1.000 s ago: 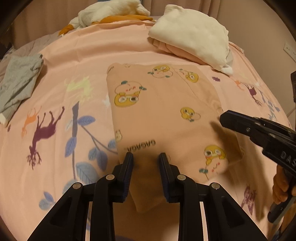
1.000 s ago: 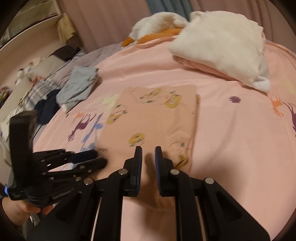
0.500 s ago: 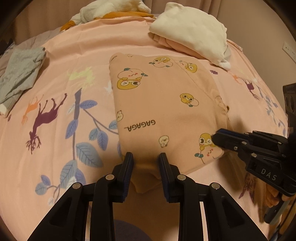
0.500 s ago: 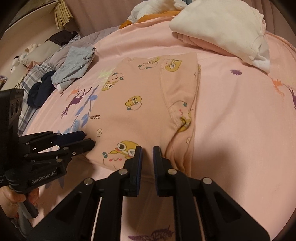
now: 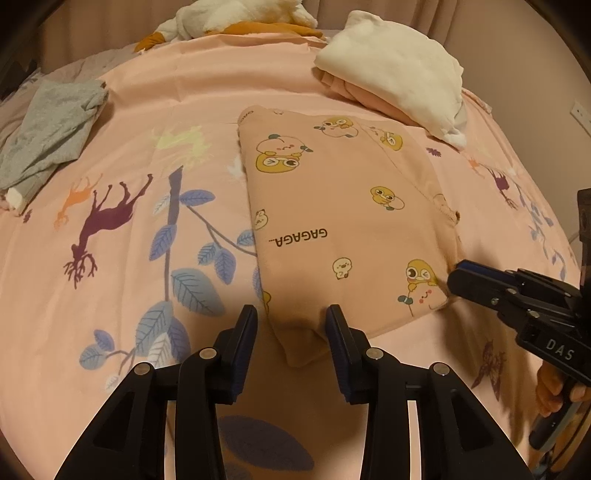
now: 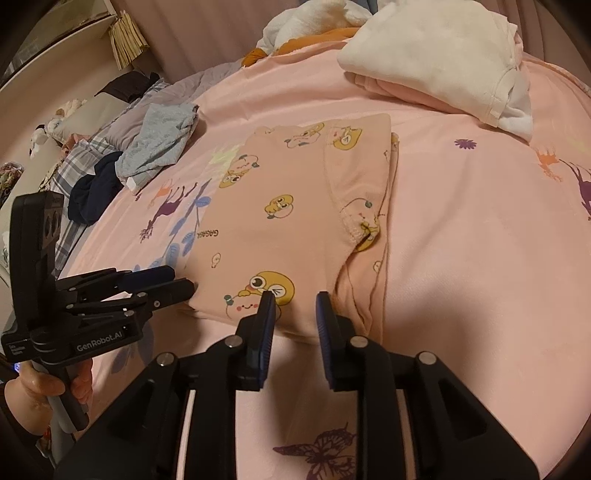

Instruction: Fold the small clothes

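My black claws (image 5: 291, 325) frame a peach garment (image 5: 343, 229) printed with yellow ducks. Pink sheet (image 5: 122, 288): purple deer, blue leaves. Beyond: grey cloth (image 5: 51, 129), cream stack (image 5: 399, 74).

left wrist: near, angled down | right wrist: likewise | shared: garment (image 5: 343, 221)

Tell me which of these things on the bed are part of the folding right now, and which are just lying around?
In use:
- peach cartoon-print garment
- left gripper, jaws opening over its near edge
- right gripper, jaws opening over its near edge

Lying about:
- grey garment
- cream and pink stack
- plush toy
- dark navy cloth
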`<state>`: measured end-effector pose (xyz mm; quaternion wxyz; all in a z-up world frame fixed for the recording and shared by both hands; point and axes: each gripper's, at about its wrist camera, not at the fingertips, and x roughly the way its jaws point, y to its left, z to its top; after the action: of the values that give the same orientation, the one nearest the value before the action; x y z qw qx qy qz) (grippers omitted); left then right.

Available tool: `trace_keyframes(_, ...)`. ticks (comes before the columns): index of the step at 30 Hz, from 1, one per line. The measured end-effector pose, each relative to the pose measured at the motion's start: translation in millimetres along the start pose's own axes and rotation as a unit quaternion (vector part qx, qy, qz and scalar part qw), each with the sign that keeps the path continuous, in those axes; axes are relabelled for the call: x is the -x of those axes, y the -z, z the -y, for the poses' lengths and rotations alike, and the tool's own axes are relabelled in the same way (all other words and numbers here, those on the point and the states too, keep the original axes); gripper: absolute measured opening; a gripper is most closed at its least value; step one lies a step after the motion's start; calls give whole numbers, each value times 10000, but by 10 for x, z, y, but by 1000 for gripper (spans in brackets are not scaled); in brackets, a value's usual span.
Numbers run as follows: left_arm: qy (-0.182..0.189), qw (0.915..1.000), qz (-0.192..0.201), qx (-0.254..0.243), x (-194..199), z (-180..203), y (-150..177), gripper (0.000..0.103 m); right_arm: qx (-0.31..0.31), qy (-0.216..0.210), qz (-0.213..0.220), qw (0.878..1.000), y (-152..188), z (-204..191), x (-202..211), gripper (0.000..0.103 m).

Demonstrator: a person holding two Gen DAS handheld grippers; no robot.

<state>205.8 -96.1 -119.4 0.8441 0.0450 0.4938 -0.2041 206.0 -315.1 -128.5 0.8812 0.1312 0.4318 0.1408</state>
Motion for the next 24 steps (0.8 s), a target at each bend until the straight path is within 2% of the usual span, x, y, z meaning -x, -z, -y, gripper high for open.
trace_keyframes(6, -29, 10000, 24, 10, 17, 6, -4, 40, -97, -38, 128, 9999, -13, 35, 88, 38)
trace_keyframes(7, -28, 10000, 25, 25, 17, -3, -6, 41, -158, -69, 142, 9997, -21, 55, 93, 43)
trace_keyframes(10, -36, 10000, 36, 85, 21, -29, -25, 47, -330, -127, 173, 9992, -34, 113, 102, 49)
trace_keyframes(18, -103, 9995, 38, 282, -15, -135, -134, 48, -572, -203, 276, 9978, -99, 197, 78, 50)
trace_keyframes(24, -126, 9993, 107, 339, -68, -147, -281, 48, -962, -471, 682, 9919, -470, 335, 34, 46)
